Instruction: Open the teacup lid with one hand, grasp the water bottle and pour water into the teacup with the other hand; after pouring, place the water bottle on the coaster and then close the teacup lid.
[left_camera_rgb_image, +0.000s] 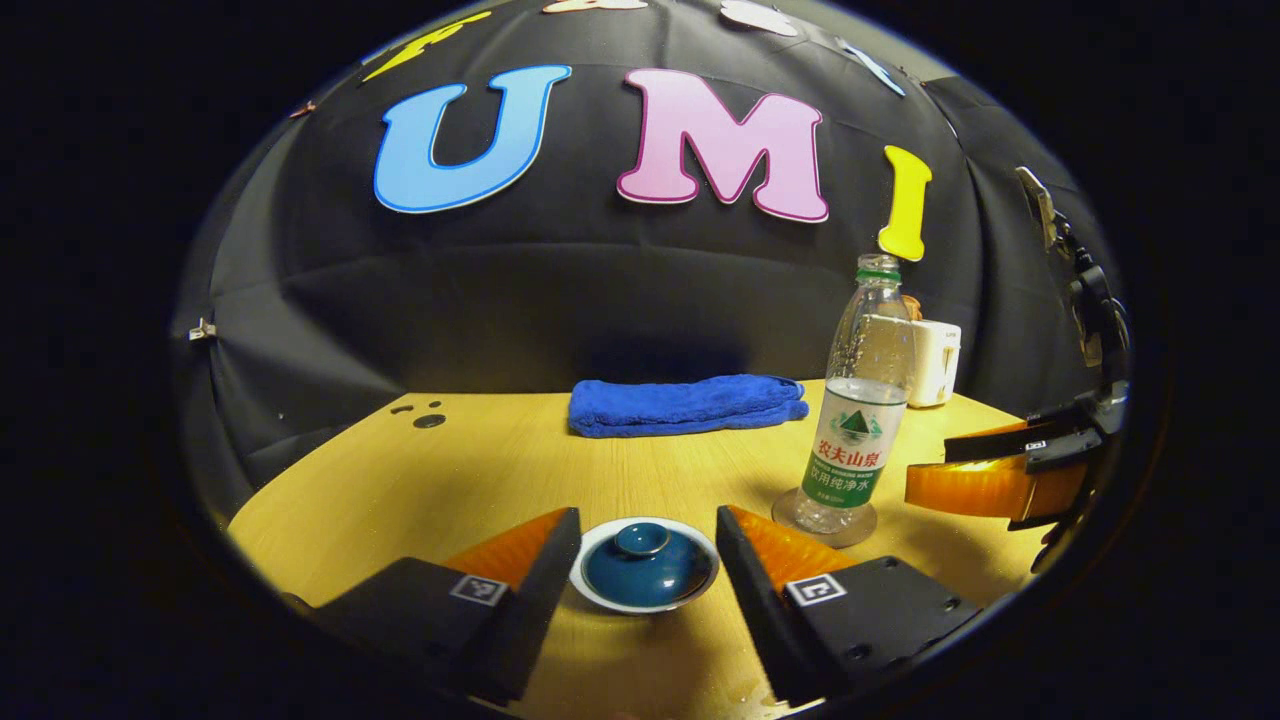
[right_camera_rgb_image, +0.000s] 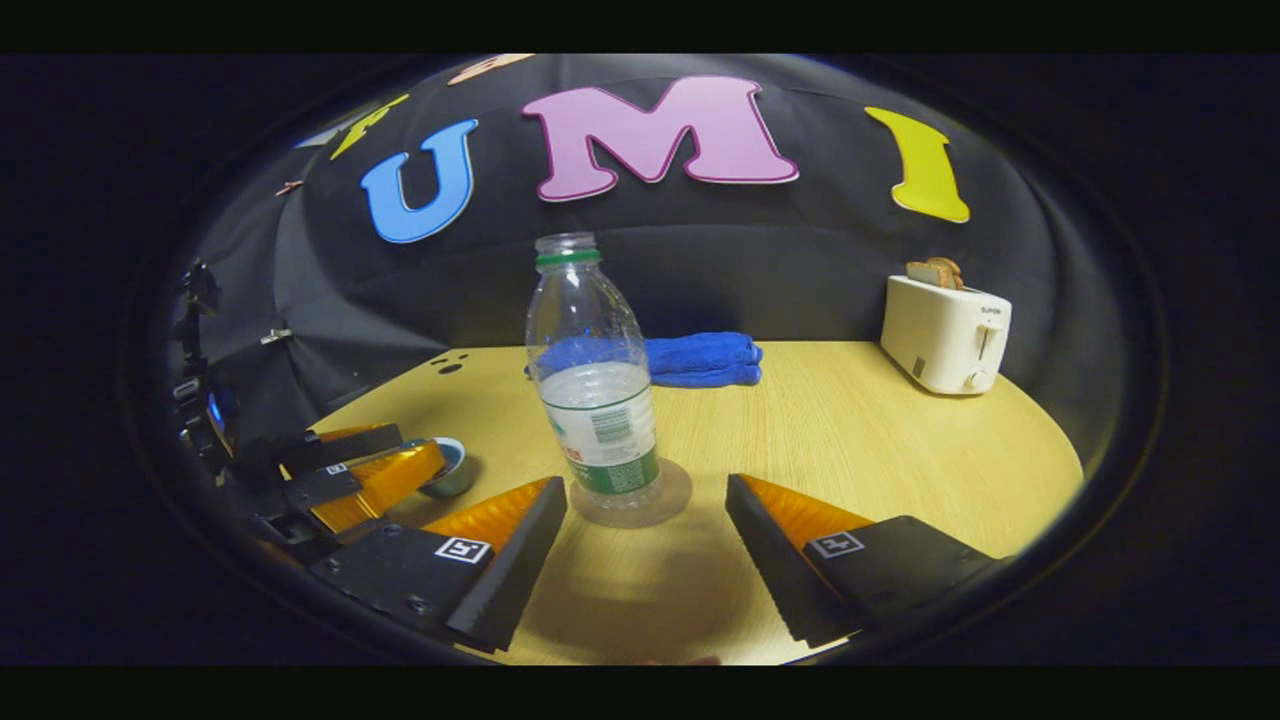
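Note:
A teacup (left_camera_rgb_image: 645, 570) with its blue lid on sits on the wooden table (left_camera_rgb_image: 450, 470), between the fingers of my open left gripper (left_camera_rgb_image: 648, 528), which do not touch it. A clear water bottle (left_camera_rgb_image: 862, 410) with a green and white label stands upright on a round transparent coaster (left_camera_rgb_image: 800, 518) to the cup's right. In the right gripper view the bottle (right_camera_rgb_image: 595, 400) stands just ahead of my open right gripper (right_camera_rgb_image: 645, 525), untouched, on the coaster (right_camera_rgb_image: 675, 495). The left gripper (right_camera_rgb_image: 385, 475) shows at the left, with the teacup (right_camera_rgb_image: 455, 468) partly hidden behind it. The right gripper (left_camera_rgb_image: 1000, 470) reaches in at the right.
A folded blue towel (left_camera_rgb_image: 685, 403) lies at the back of the table. A white toaster (right_camera_rgb_image: 945, 335) with bread in it stands at the back right. Small dark holes (left_camera_rgb_image: 428, 418) mark the far left of the table top.

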